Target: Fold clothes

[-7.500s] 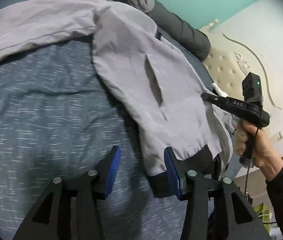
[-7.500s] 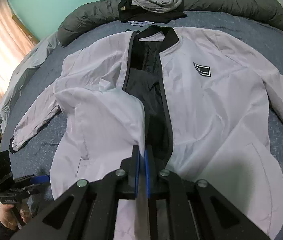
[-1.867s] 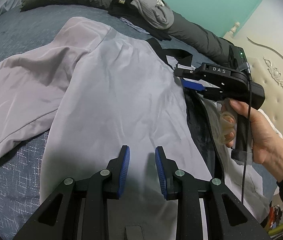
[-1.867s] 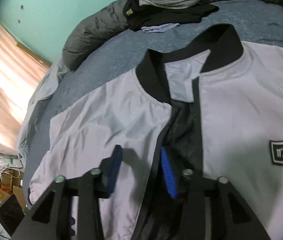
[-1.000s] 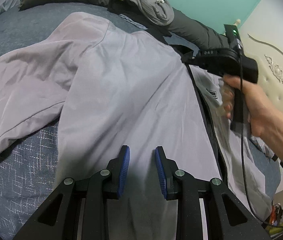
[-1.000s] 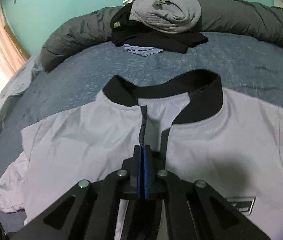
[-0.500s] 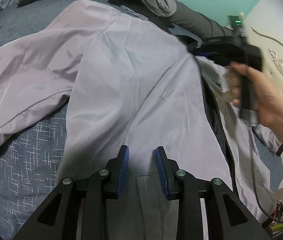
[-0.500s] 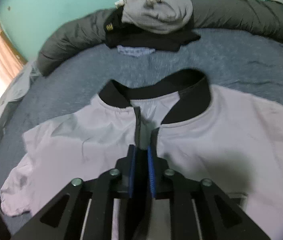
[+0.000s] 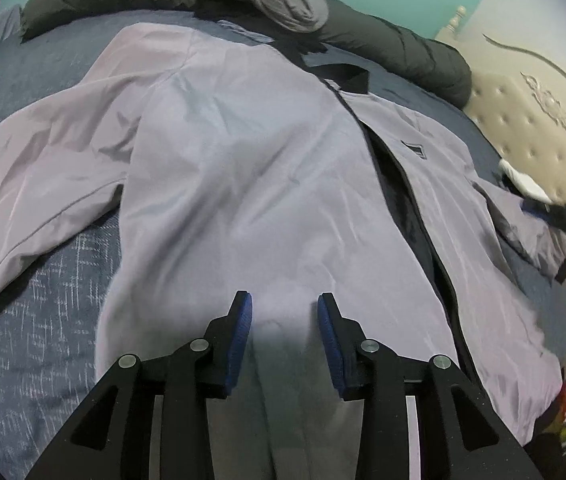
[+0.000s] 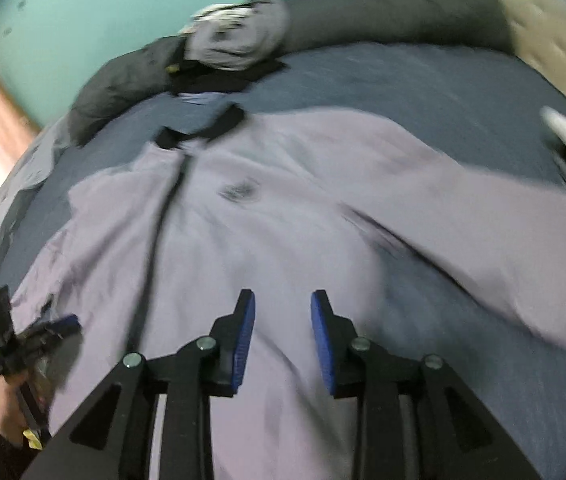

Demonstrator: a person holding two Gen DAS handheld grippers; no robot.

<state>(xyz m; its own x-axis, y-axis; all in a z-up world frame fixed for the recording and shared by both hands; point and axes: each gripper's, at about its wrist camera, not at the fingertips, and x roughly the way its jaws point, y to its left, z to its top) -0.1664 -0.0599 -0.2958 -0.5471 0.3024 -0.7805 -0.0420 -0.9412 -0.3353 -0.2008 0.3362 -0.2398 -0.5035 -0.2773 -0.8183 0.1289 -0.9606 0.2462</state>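
Observation:
A light grey jacket (image 9: 251, 168) with a black collar (image 9: 347, 76) lies front-up on the blue bed, its two front panels nearly closed over the dark lining. My left gripper (image 9: 285, 304) hovers open over the jacket's lower left panel, nothing between its blue pads. My right gripper (image 10: 282, 300) is open above the jacket (image 10: 283, 216) on its right half, holding nothing; this view is motion-blurred. The chest logo patch (image 10: 239, 191) shows beside the zipper line. The right gripper (image 9: 539, 210) appears at the right edge of the left wrist view, near the right sleeve.
A dark grey duvet roll (image 9: 395, 48) runs along the far side of the bed, with a pile of folded clothes (image 9: 283, 0) on it. A padded cream headboard (image 9: 531, 120) stands at the right. Blue bedspread (image 9: 43, 320) is bare around the jacket.
The right gripper let go of the jacket's front edge near the collar, opened, and swung away to the right side. The left gripper stayed open and hardly moved.

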